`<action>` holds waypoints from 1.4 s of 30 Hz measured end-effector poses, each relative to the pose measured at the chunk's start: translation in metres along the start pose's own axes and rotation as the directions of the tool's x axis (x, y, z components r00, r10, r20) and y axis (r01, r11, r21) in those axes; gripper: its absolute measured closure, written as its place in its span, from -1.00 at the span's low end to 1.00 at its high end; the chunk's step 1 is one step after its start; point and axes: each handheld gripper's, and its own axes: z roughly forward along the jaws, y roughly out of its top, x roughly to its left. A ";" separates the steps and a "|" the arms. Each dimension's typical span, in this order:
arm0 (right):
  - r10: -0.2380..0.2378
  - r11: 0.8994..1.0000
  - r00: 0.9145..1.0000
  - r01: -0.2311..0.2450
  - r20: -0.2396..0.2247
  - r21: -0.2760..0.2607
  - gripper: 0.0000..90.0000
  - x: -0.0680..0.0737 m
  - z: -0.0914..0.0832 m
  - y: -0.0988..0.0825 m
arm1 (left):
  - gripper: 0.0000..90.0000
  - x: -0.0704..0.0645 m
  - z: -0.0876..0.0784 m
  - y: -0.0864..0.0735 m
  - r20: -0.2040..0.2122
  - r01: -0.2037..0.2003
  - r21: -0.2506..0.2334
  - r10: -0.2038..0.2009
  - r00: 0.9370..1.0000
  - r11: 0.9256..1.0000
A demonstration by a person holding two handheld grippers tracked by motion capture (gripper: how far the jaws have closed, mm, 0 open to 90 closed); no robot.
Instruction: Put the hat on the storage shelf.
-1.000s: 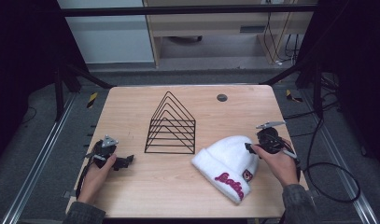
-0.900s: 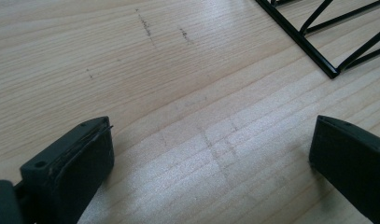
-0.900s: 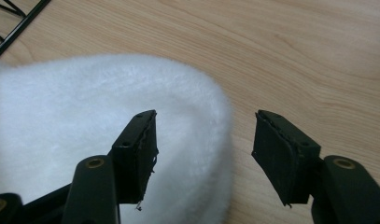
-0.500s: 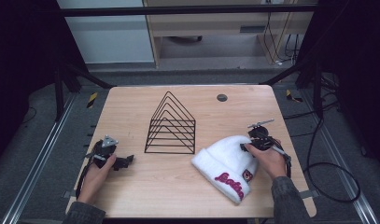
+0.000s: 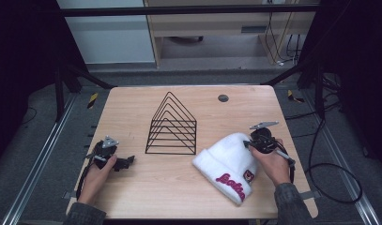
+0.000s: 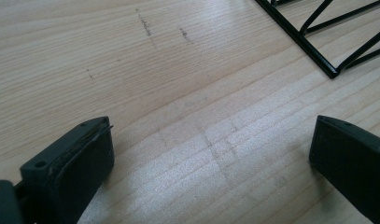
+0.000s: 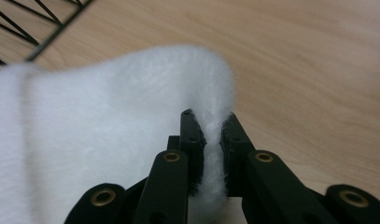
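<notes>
1. White fleecy fabric, a beanie (image 5: 228, 164), lies on the right half of the wooden bench (image 5: 132, 197), its cuff toward the near edge with a red embroidered word and a small patch on it.
2. Right tool (image 7: 210, 128): its two black jaws have just been closing and now pinch a fold of the beanie's crown end between them (the fluffy fabric bulges out above the pads in the right gripper view).
3. Seen from above, the right tool (image 5: 255, 143) sits at the far right edge of the beanie, with the person's right hand (image 5: 268, 164) wrapped around its body and a grey plate on top.
4. Left tool (image 5: 125, 161): it rests low over the bench at the left, held by the left hand (image 5: 97, 171); its jaws stand wide apart with only bare wood between them.
5. Black wire rack (image 5: 172, 126), made of nested triangles, stands upright at the middle of the bench, just left of the beanie and apart from it; one corner of it shows in the left gripper view (image 6: 330, 70).
6. Near the far edge lies a small dark round disc (image 5: 223, 98).
</notes>
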 end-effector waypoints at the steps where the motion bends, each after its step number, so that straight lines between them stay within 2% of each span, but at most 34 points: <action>1: -0.011 1.000 1.000 0.011 0.000 -0.028 0.84 0.003 -0.007 0.001 | -1.00 0.000 0.000 0.000 0.000 0.000 0.000 0.000 1.000 1.000; 3: -0.032 0.997 0.999 0.032 -0.007 -0.074 0.84 0.010 -0.021 0.003 | -1.00 0.000 0.000 0.000 0.000 0.000 0.000 0.000 1.000 1.000; 5: -0.032 0.991 0.999 0.028 -0.025 -0.130 0.84 0.017 -0.034 0.004 | -1.00 0.000 0.000 0.000 0.000 -0.001 0.000 0.001 1.000 1.000; 8: -0.054 0.979 0.998 0.046 -0.034 -0.199 0.85 0.029 -0.051 0.005 | -1.00 0.000 0.000 0.000 -0.001 -0.003 0.000 0.003 1.000 1.000; 11: -0.096 0.962 0.995 0.082 -0.042 -0.261 0.85 0.041 -0.067 0.007 | -0.97 -0.002 -0.003 0.001 -0.004 -0.023 0.003 0.023 1.000 1.000; 13: -0.137 0.946 0.989 0.117 -0.048 -0.303 0.85 0.051 -0.080 0.009 | -0.88 -0.007 -0.009 0.004 -0.022 -0.037 -0.014 0.037 0.999 0.999; 15: -0.159 0.935 0.985 0.131 -0.061 -0.329 0.85 0.059 -0.091 0.012 | -0.89 -0.014 -0.016 0.010 -0.012 -0.044 -0.050 0.043 0.999 0.998; 18: -0.210 0.914 0.975 0.170 -0.072 -0.368 0.85 0.070 -0.107 0.017 | -0.90 -0.023 -0.029 0.022 0.007 -0.074 -0.096 0.075 0.997 0.993; 21: -0.248 0.894 0.966 0.201 -0.070 -0.400 0.86 0.077 -0.120 0.023 | -0.92 -0.031 -0.047 0.034 0.016 -0.107 -0.148 0.111 0.994 0.983; 24: -0.277 0.879 0.960 0.235 -0.043 -0.415 0.86 0.077 -0.129 0.031 | -0.92 -0.033 -0.066 0.048 0.049 -0.112 -0.201 0.124 0.991 0.973; 27: -0.287 0.868 0.957 0.244 -0.035 -0.433 0.86 0.070 -0.134 0.041 | -0.92 -0.033 -0.084 0.067 0.052 -0.138 -0.230 0.154 0.987 0.963; 31: -0.294 0.850 0.955 0.248 -0.027 -0.465 0.86 0.059 -0.138 0.054 | -0.88 -0.034 -0.099 0.089 0.086 -0.149 -0.252 0.175 0.981 0.956; 32: -0.294 0.850 0.955 0.248 -0.027 -0.465 0.86 0.059 -0.138 0.054 | -0.84 -0.034 -0.099 0.089 0.086 -0.149 -0.252 0.175 0.981 0.956; 33: -0.293 0.848 0.956 0.247 -0.027 -0.469 0.86 0.057 -0.139 0.058 | -0.84 -0.035 -0.102 0.095 0.088 -0.167 -0.247 0.193 0.977 0.955; 34: -0.290 0.839 0.957 0.238 -0.030 -0.489 0.86 0.054 -0.143 0.068 | -0.83 -0.037 -0.106 0.103 0.092 -0.185 -0.241 0.212 0.973 0.953; 36: -0.291 0.829 0.956 0.239 -0.025 -0.505 0.86 0.055 -0.148 0.076 | -0.83 -0.041 -0.110 0.111 0.101 -0.200 -0.245 0.230 0.968 0.949; 40: -0.292 0.792 0.956 0.246 0.007 -0.558 0.86 0.059 -0.164 0.097 | -0.84 -0.046 -0.117 0.126 0.124 -0.208 -0.257 0.246 0.961 0.944; 41: -0.291 0.788 0.957 0.246 0.011 -0.565 0.86 0.059 -0.166 0.101 | -0.84 -0.047 -0.119 0.131 0.127 -0.215 -0.258 0.254 0.959 0.942; 42: -0.291 0.779 0.957 0.251 0.024 -0.575 0.86 0.060 -0.169 0.107 | -0.84 -0.048 -0.120 0.133 0.127 -0.218 -0.260 0.258 0.958 0.941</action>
